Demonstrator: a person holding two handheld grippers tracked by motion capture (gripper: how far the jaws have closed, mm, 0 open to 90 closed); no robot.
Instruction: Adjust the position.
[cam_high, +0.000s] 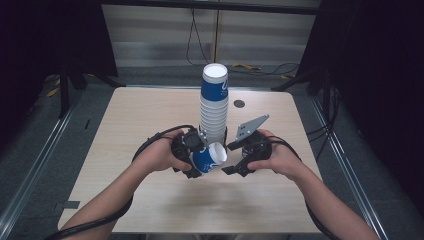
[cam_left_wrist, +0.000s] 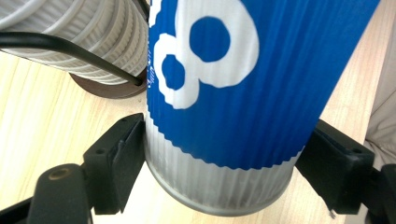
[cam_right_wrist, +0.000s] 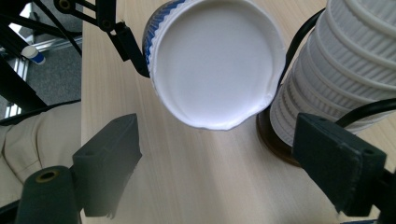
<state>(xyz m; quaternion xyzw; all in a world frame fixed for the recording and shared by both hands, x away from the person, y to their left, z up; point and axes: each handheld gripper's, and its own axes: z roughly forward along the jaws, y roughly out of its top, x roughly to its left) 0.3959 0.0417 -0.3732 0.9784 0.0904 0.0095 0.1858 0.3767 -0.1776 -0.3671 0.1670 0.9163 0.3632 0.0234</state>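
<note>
Roughly at mid-width of the tabletop, toward its far side, a tall stack of nested paper cups stands upright on a dark round base; the top cup wears a blue sleeve, the ones below show as white ribbed rims. Just in front of the stack, a single blue cup lies on its side in the air, mouth turned toward the person's right.

The left hand-held gripper is clamped on this cup: in the left gripper view both black pads press the cup wall near its bottom rim, one on each side. The right hand-held gripper sits just beside the cup's mouth with its jaws spread wide and nothing between them; in the right gripper view the white inside of the cup faces the camera, above and beyond the jaws.

Risks, as I judge them: the grip is low on a thin paper wall, so more squeeze could crush it, and less could let the cup slide out. The cup's rim already looks slightly dented on the side facing the stack. The stack is tall and very near both hands, so a sideways nudge from a gripper or a trailing cable could topple it.
</note>
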